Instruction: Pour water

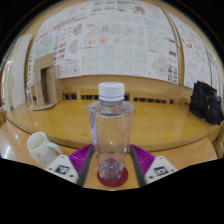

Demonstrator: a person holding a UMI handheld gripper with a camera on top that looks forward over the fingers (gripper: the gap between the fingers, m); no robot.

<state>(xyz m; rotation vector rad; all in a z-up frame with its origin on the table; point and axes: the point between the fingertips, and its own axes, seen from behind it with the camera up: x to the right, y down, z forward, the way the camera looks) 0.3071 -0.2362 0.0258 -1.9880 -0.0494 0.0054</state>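
Observation:
A clear plastic water bottle (111,125) with a white cap stands upright between my fingers, its base over a round red coaster (113,179) on the wooden table (165,125). My gripper (112,152) is shut on the bottle. Both magenta pads (82,157) press against its lower sides. A white cup (42,148) stands on the table to the left, just beyond my left finger. Whether the bottle's base rests on the coaster or hangs just above it, I cannot tell.
A black bag (205,100) sits at the table's far right. Beyond the table's far edge, a wall covered with printed sheets (110,40) runs across. A wooden frame (45,85) leans at the far left.

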